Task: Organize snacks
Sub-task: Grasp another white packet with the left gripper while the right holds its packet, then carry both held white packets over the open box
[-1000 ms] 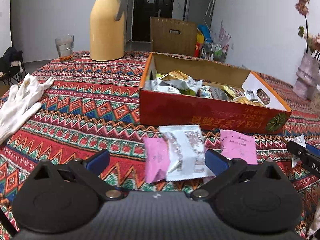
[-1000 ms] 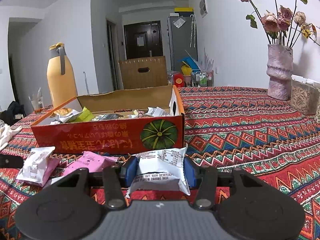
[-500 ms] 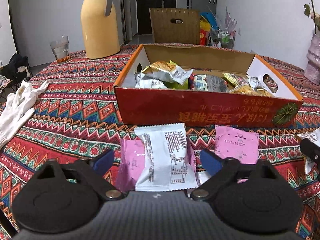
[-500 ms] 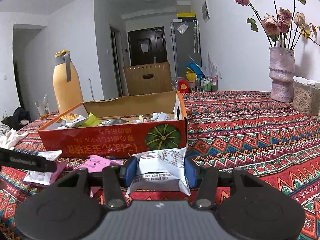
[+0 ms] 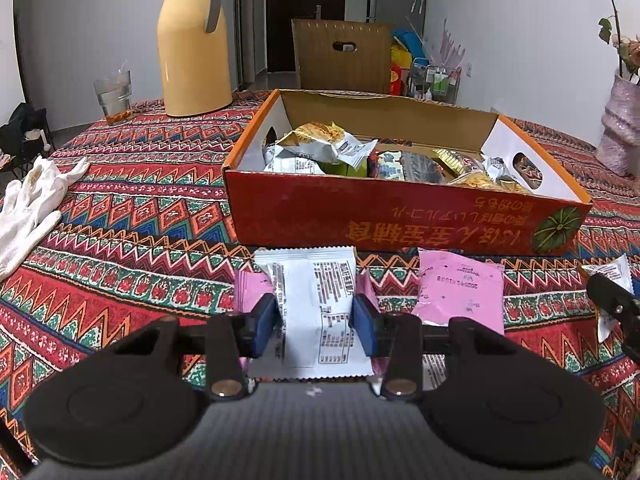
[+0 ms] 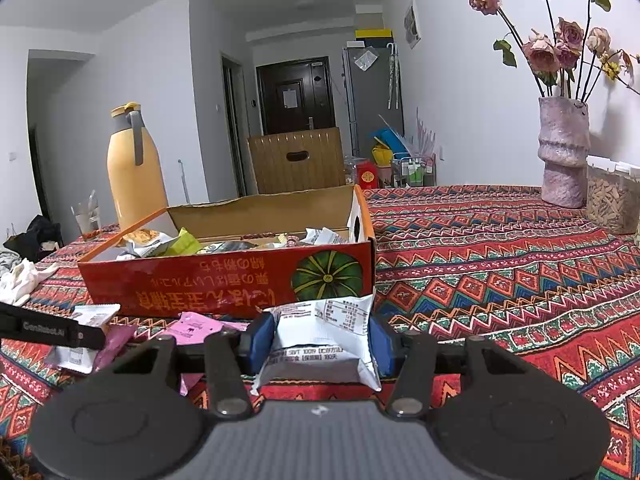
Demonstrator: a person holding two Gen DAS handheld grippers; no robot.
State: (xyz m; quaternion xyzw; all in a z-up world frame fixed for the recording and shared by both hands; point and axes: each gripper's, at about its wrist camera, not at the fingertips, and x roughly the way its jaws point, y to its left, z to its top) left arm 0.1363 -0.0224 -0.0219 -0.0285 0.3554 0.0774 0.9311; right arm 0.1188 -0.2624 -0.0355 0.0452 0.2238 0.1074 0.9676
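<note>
A red cardboard box [image 5: 400, 220] holds several snack packets; it also shows in the right wrist view [image 6: 224, 280]. My left gripper [image 5: 316, 320] is shut on a white snack packet [image 5: 316, 304] that lies over a pink packet [image 5: 250, 292] in front of the box. A second pink packet [image 5: 460, 292] lies to its right. My right gripper [image 6: 320, 344] is shut on another white snack packet [image 6: 324, 336] and holds it above the cloth near the box's right corner. The left gripper's finger [image 6: 52, 330] shows at the far left there.
A patterned tablecloth [image 5: 140, 200] covers the table. A yellow thermos [image 5: 192, 40] and a glass [image 5: 114, 96] stand at the back left. White gloves [image 5: 28, 208] lie at the left edge. A vase with flowers [image 6: 564, 152] and a container [image 6: 612, 196] stand at the right.
My left gripper has closed its jaws on the white packet in front of the box. The right gripper has risen slightly with its packet still held.
</note>
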